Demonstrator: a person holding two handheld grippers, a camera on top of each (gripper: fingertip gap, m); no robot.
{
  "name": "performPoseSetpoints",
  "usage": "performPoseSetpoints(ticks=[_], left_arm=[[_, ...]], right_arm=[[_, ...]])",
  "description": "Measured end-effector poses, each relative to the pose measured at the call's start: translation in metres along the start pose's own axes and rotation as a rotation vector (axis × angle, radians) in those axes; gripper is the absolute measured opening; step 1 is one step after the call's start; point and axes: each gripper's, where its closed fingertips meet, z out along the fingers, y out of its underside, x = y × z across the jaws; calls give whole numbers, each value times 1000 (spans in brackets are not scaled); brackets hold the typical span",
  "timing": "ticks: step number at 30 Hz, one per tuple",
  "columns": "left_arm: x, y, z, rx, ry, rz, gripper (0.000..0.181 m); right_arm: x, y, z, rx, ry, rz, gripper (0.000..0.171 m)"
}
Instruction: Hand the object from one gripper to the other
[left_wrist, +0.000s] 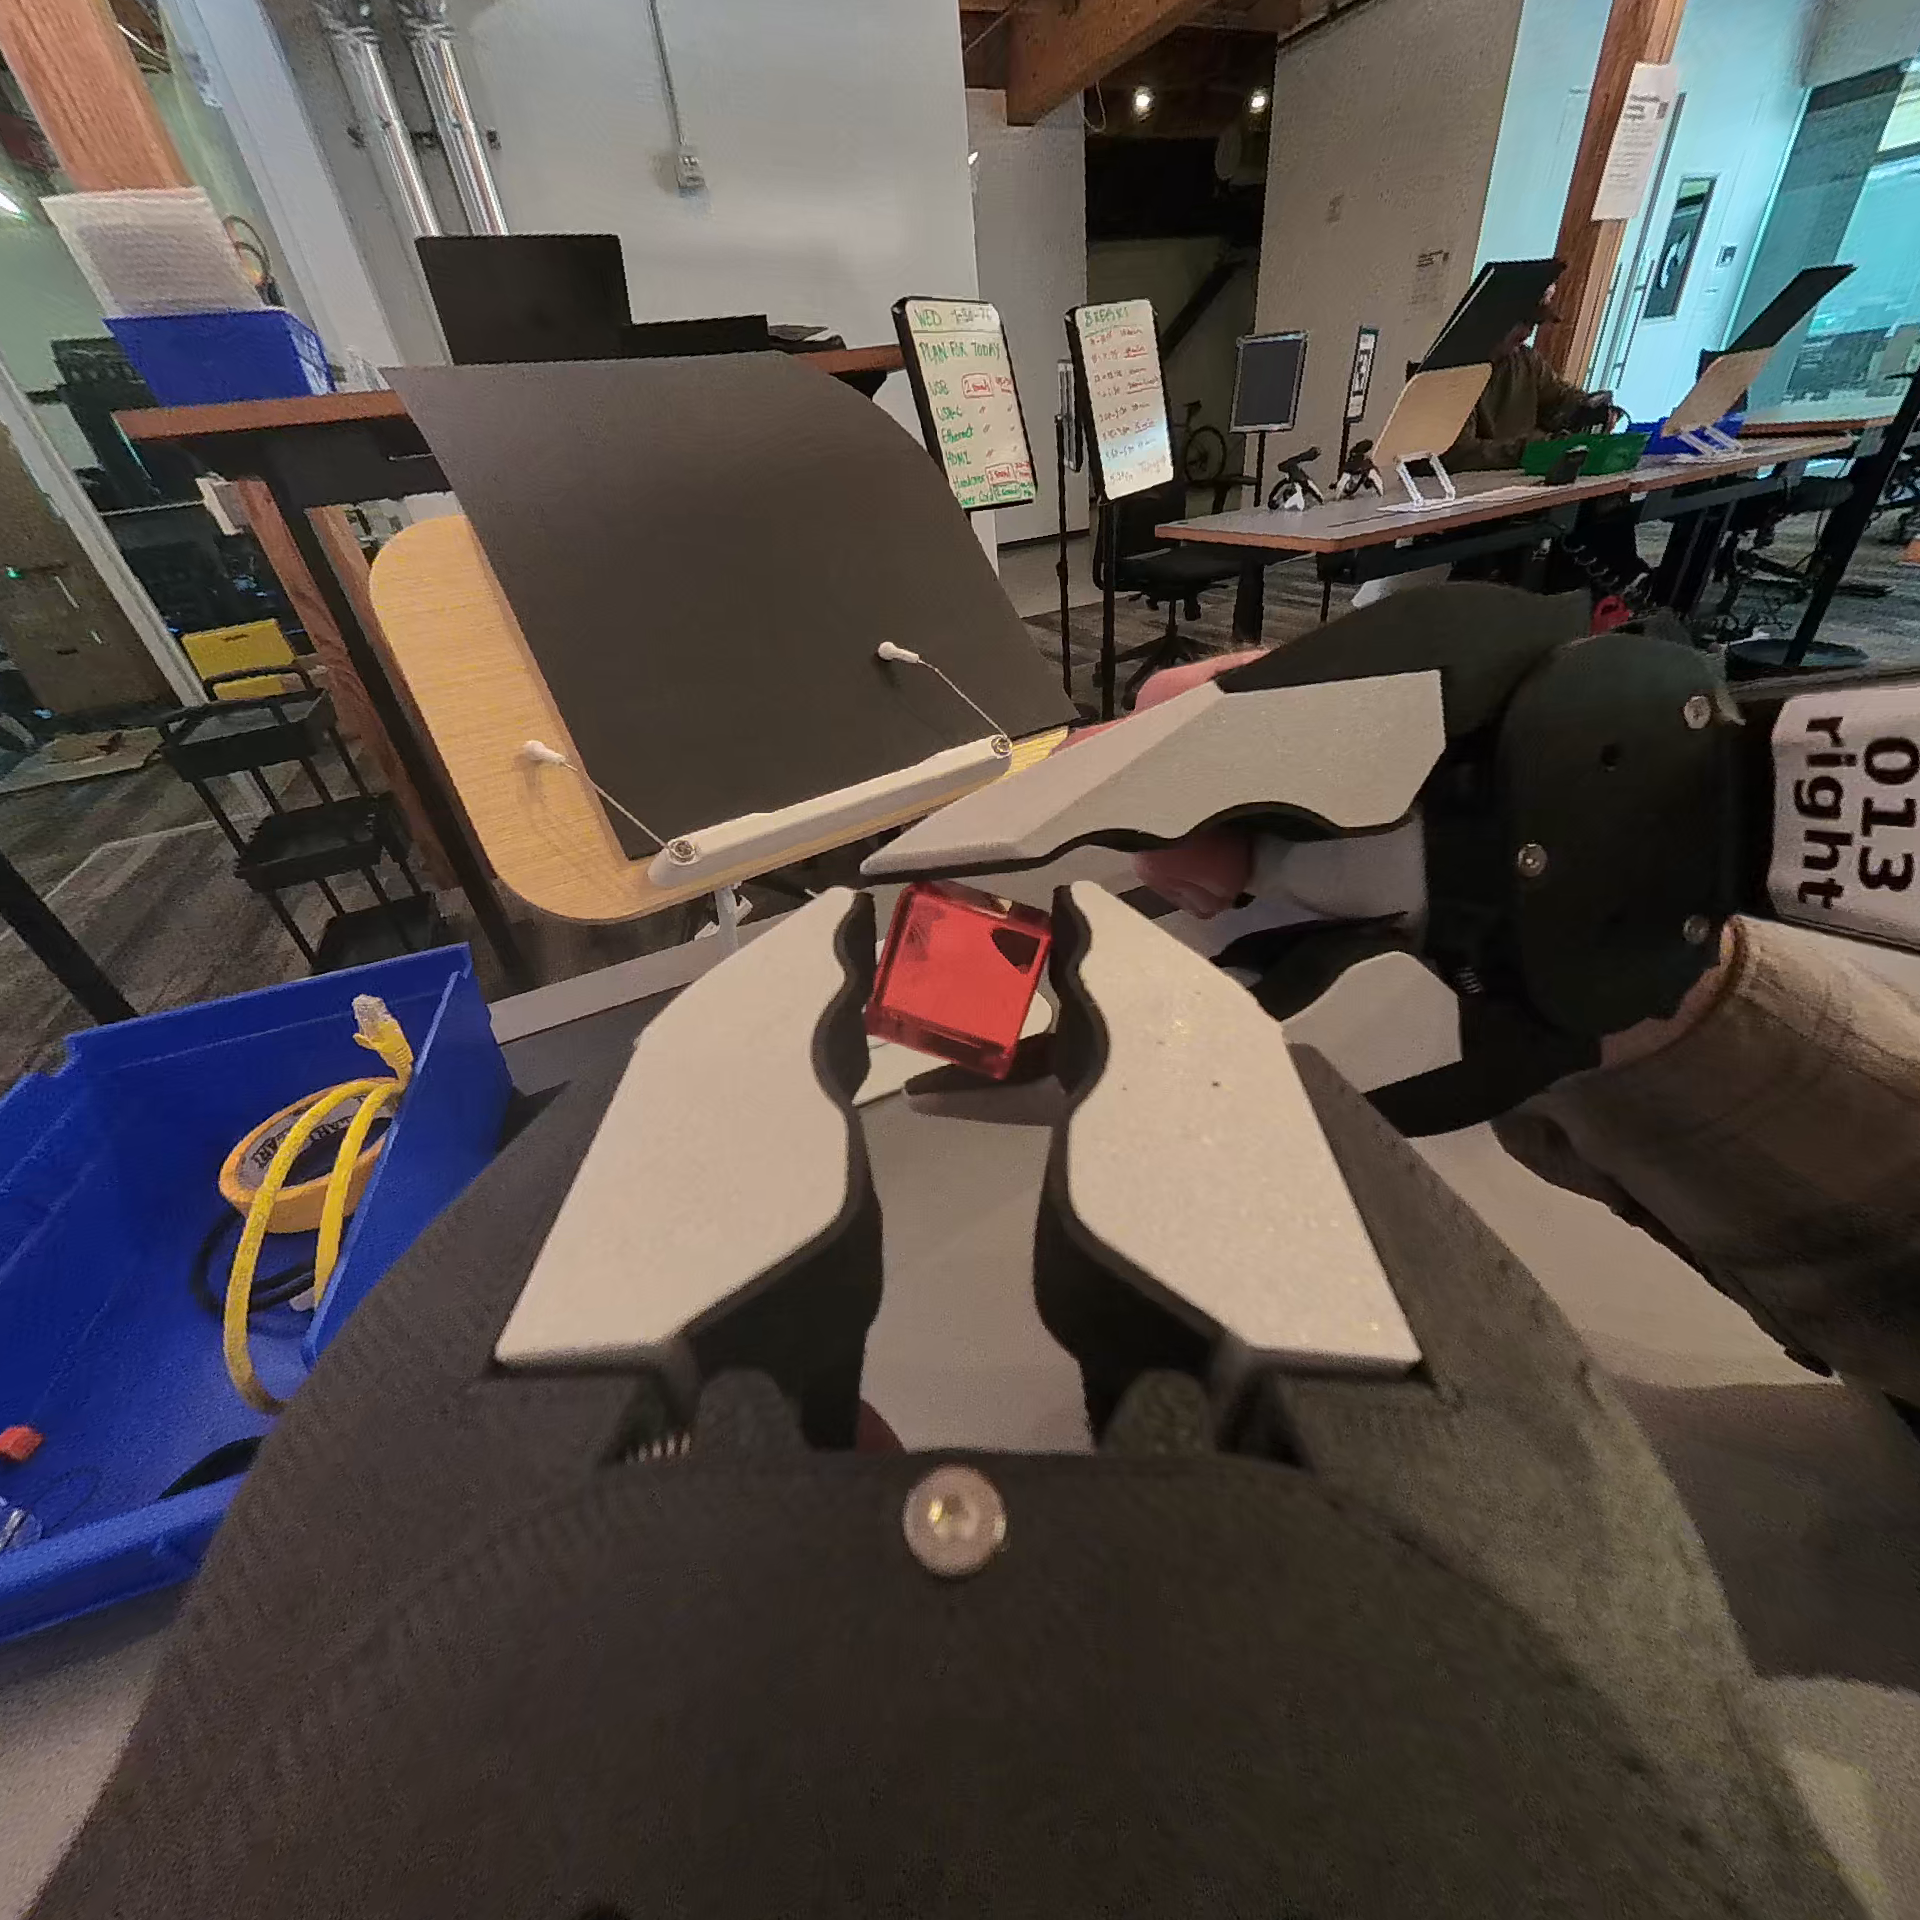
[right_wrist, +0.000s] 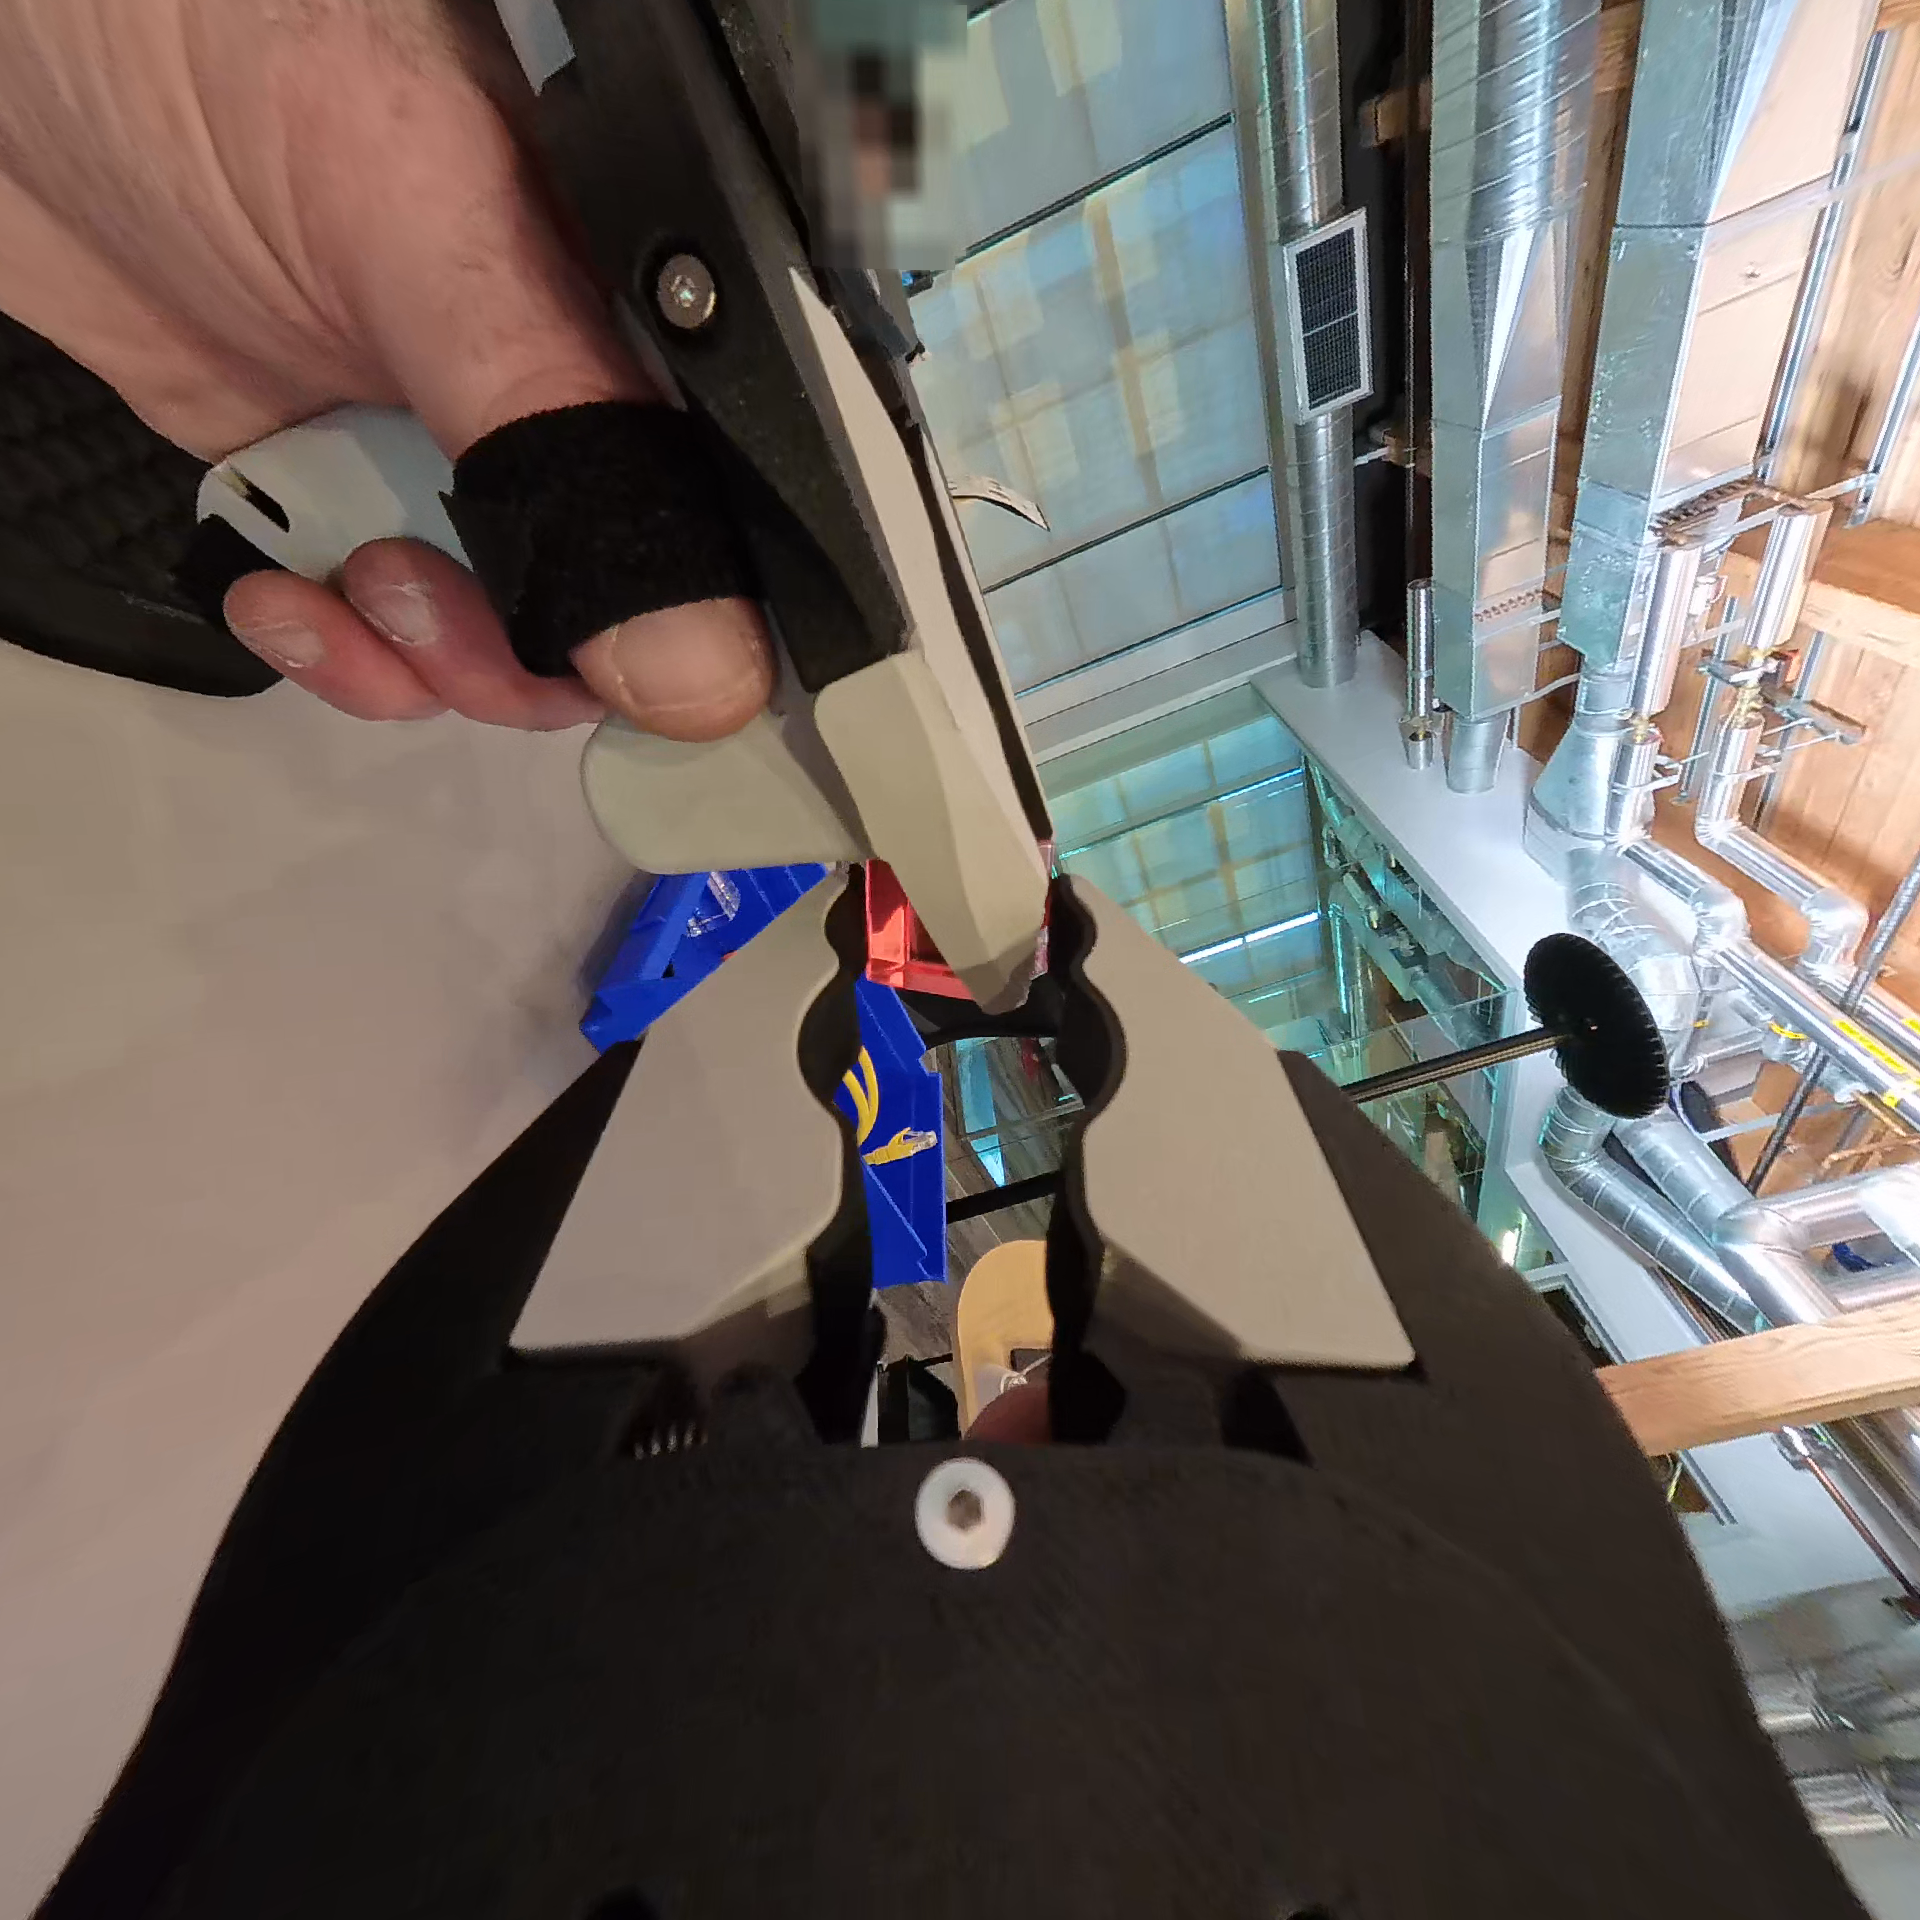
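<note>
Hanging above a pale tabletop (left_wrist: 1621, 1226), one translucent red plastic cube (left_wrist: 958, 977) sits tilted on a corner between the two grey fingertips (left_wrist: 821, 935) of the left gripper (left_wrist: 961, 940). That gripper's jaws stand on either side of the cube, each touching a face, so the left gripper is clamped on it. One second tool, the right gripper (left_wrist: 883, 977), comes in from the right, turned on its side: its upper grey finger lies across the top of the cube, and its lower finger reaches in beneath, mostly hidden behind the left gripper. In the right wrist view the right gripper (right_wrist: 956, 925) shows its two fingers flanking the cube (right_wrist: 894, 925), close against it, with a finger of the left gripper (right_wrist: 935, 810) crossing in front; whether the right jaws truly press the cube I cannot tell. One bare hand (right_wrist: 312, 343) with a black finger strap holds the left gripper there. To the left stands one blue plastic bin (left_wrist: 125, 1164) holding one yellow network cable (left_wrist: 301, 1195) and one roll of yellow tape (left_wrist: 296, 1153). Behind stands one wooden book stand (left_wrist: 488, 727) carrying one black sheet (left_wrist: 707, 582). Two whiteboards (left_wrist: 971, 405) stand farther back.
</note>
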Motion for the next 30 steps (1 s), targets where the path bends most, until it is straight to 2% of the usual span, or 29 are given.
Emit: performPoseSetpoints(ticks=[5, 11, 14, 18, 20, 22, 25, 30], left_arm=[[6, -10, -4, 57, 77, 10, 40], [10, -25, -16, 158, 159, 18, 50], [9, -32, -21, 191, 84, 255, 52], [10, -27, -18, 160, -119, 870, 53], [4, -17, -10, 106, -206, 1077, 56], [-10, -9, -2, 65, -282, 1183, 63], [-19, -9, 1, 105, -356, 1263, 65], [-9, -16, 4, 188, -378, 1378, 64]], right_arm=[[9, -5, -5, 89, 16, 128, 32], [25, -14, -18, 288, -31, 477, 32], [32, -9, -19, 350, -74, 716, 31], [35, -2, -15, 396, -167, 1023, 31], [35, -3, -13, 427, -225, 1167, 31], [35, 1, -10, 422, -257, 1286, 31], [28, 2, -7, 424, -346, 1404, 31], [10, 2, 0, 382, -443, 1471, 30]])
